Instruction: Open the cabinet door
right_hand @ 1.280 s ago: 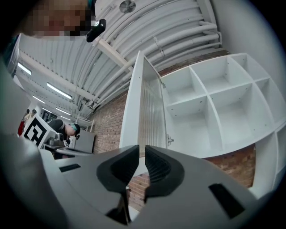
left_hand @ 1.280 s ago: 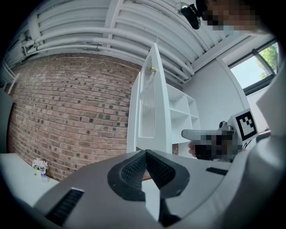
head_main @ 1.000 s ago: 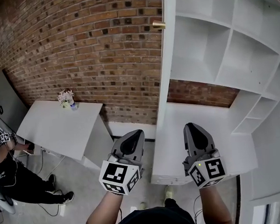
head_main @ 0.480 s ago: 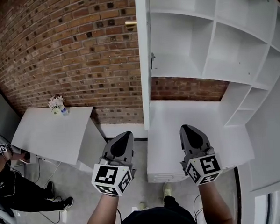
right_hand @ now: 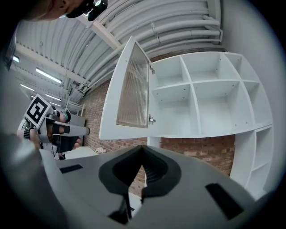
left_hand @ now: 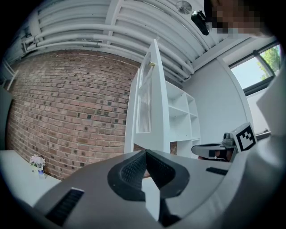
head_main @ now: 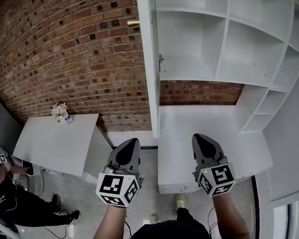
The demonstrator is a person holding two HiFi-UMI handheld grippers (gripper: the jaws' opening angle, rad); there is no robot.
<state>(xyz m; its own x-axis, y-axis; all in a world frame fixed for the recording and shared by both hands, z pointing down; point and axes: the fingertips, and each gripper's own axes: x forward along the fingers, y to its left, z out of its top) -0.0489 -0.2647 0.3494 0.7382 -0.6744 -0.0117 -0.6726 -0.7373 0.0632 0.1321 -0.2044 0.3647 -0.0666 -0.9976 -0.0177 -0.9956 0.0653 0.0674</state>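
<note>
White desktop (head_main: 241,146) lay just below me, and I held my left gripper (head_main: 133,141) and right gripper (head_main: 198,136) level, both clenched on nothing. Beyond them the cabinet door (head_main: 149,66) stood swung wide, edge-on to me, its brass knob (head_main: 133,23) showing before the brick wall (head_main: 76,60).

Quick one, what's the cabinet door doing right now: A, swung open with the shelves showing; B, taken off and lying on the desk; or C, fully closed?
A: the cabinet door stands swung out on its hinges, leaving the shelves behind it in plain view.
</note>
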